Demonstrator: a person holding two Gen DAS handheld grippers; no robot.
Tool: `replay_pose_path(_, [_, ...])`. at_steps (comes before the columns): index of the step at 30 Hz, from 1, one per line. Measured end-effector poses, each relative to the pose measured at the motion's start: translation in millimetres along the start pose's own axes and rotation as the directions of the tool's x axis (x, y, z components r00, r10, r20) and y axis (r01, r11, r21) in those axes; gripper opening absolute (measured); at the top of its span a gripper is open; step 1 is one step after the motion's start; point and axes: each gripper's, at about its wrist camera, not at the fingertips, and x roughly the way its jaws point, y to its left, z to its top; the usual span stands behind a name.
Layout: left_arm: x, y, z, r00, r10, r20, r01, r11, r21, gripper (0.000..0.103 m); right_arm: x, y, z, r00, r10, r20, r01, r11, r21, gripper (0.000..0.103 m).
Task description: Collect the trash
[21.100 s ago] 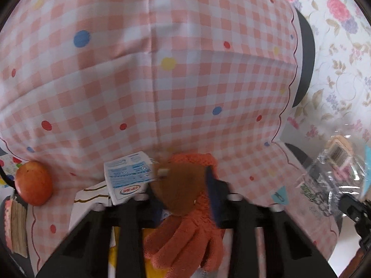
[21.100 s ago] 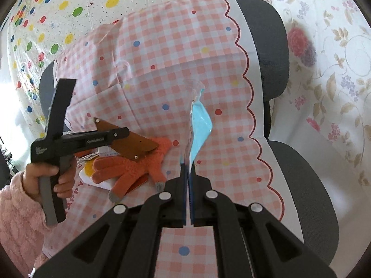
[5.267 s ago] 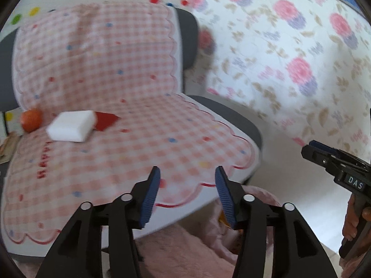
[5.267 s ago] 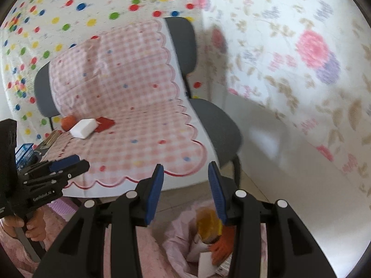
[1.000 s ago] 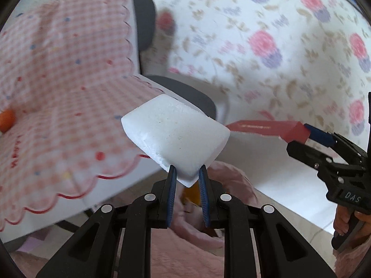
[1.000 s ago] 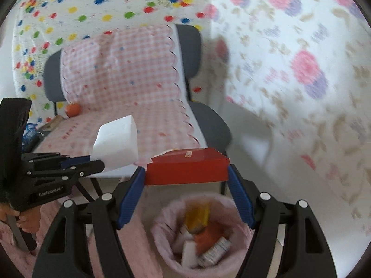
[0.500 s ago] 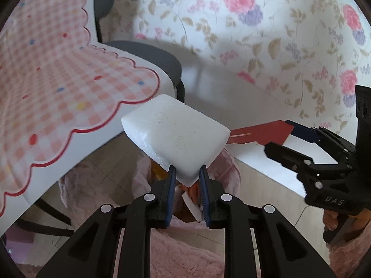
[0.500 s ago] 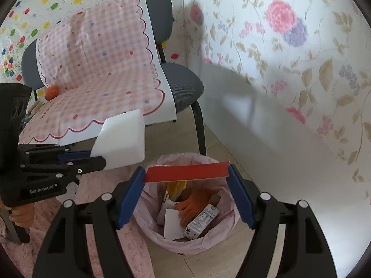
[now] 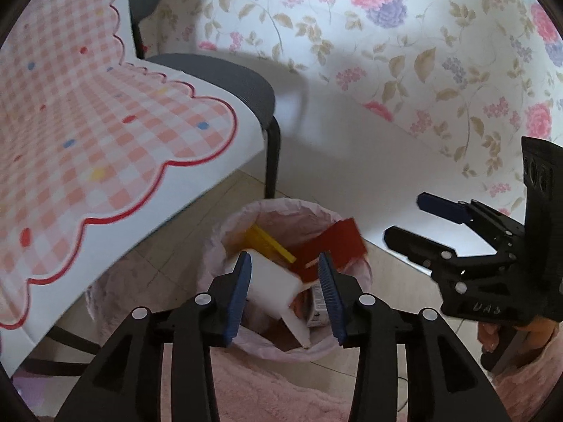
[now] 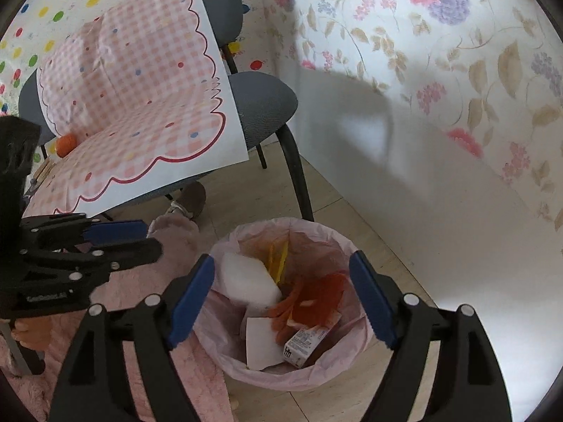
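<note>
Both pieces have left my grippers since half a sec ago: the white foam block (image 10: 246, 279) and the flat red cardboard piece (image 10: 318, 297) now sit inside the pink-lined trash bin (image 10: 225, 344), no longer pinched. Block is at the bin's left side, partly blurred; red piece is right of it, on top of an orange knit glove (image 10: 286, 311). Also in the bin: a yellow wrapper (image 10: 278, 258) toward the back, a white paper sheet (image 10: 262, 346) and a small printed carton (image 10: 304, 346) at the front.

My left gripper (image 9: 285, 293) is spread fairly wide w/ nothing between the blue pads, hovering over the bin (image 9: 214, 246); in its view the foam block (image 9: 271, 288) and red piece (image 9: 330, 248) show through the gap. My right gripper (image 10: 281, 299) is spread wide, also empty, directly above the bin mouth.

Bin stands on the beige tile floor (image 10: 352, 207), just in front of the grey chair (image 10: 262, 102) w/ the pink checked cloth (image 10: 140, 105). An orange round fruit (image 10: 66, 144) sits on the cloth near the backrest. Floral wallpaper wall (image 10: 457, 52) is to the right.
</note>
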Motion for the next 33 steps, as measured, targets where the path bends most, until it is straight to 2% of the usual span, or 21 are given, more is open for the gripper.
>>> replay_pose_path(1, [-5.1, 2.0, -0.2, 1.000, 0.015, 0.013, -0.015, 1.000, -0.005, 0.042, -1.5, -1.0, 1.6, 1.000, -0.002, 0.006, 0.002, 1.000, 0.000, 0.078])
replay_pose_path(4, [-19.0, 8.5, -2.9, 0.997, 0.055, 0.048, -0.053, 0.998, -0.029, 0.051, -14.0, -0.4, 8.2, 0.999, -0.008, 0.032, 0.008, 1.000, 0.014, 0.082])
replay_pose_path(8, [-39.7, 18.8, -9.2, 0.992, 0.092, 0.081, -0.087, 0.994, -0.067, 0.054, -28.8, 9.4, 16.0, 0.999, -0.004, 0.046, 0.004, 1.000, 0.005, 0.088])
replay_pose_path(11, [-56.7, 25.8, -12.2, 0.985, 0.124, 0.116, -0.114, 0.989, -0.092, 0.068, -38.8, 22.3, 19.1, 0.998, 0.008, 0.065, -0.007, 1.000, -0.017, 0.093])
replay_pose_path(13, [-70.4, 29.8, -13.7, 0.979, 0.148, 0.141, -0.134, 0.986, -0.104, 0.069, -47.8, 34.8, 21.6, 0.996, 0.011, 0.088, -0.007, 0.999, -0.043, 0.097])
replay_pose_path(15, [-85.5, 33.1, -14.7, 0.969, 0.183, 0.165, -0.165, 0.979, -0.117, 0.087, -55.7, 45.9, 24.3, 0.994, 0.018, 0.107, -0.011, 0.998, -0.064, 0.097])
replay_pose_path(18, [-104.1, 39.6, -17.3, 0.955, 0.234, 0.180, -0.208, 0.967, -0.148, 0.090, -65.0, 57.2, 30.5, 0.991, 0.038, 0.129, -0.028, 0.997, -0.074, 0.097])
replay_pose_path(20, [-115.5, 46.3, -19.7, 0.944, 0.283, 0.170, -0.252, 0.951, -0.182, 0.091, -69.6, 63.4, 35.7, 0.989, 0.058, 0.133, -0.049, 0.996, -0.069, 0.097])
replay_pose_path(22, [-128.6, 54.7, -24.8, 0.925, 0.346, 0.160, -0.310, 0.927, -0.212, 0.092, -72.8, 73.3, 43.0, 0.988, 0.096, 0.125, -0.088, 0.994, -0.068, 0.097])
replay_pose_path(25, [-146.6, 70.2, -33.1, 0.909, 0.400, 0.118, -0.360, 0.895, -0.264, 0.092, -78.1, 92.5, 52.7, 0.982, 0.125, 0.144, -0.112, 0.989, -0.096, 0.097])
replay_pose_path(28, [-171.2, 82.1, -44.1, 0.873, 0.478, 0.099, -0.425, 0.844, -0.327, 0.093, -80.4, 114.0, 64.1, 0.982, 0.124, 0.142, -0.105, 0.986, -0.132, 0.097])
replay_pose_path(32, [-202.2, 93.8, -56.0, 0.842, 0.532, 0.089, -0.465, 0.800, -0.379, 0.094, -81.0, 141.1, 77.8, 0.979, 0.162, 0.126, -0.141, 0.977, -0.159, 0.097])
replay_pose_path(33, [-211.9, 96.8, -59.6, 0.829, 0.553, 0.088, -0.479, 0.782, -0.399, 0.094, -81.9, 150.4, 82.0, 0.976, 0.185, 0.116, -0.164, 0.972, -0.170, 0.097])
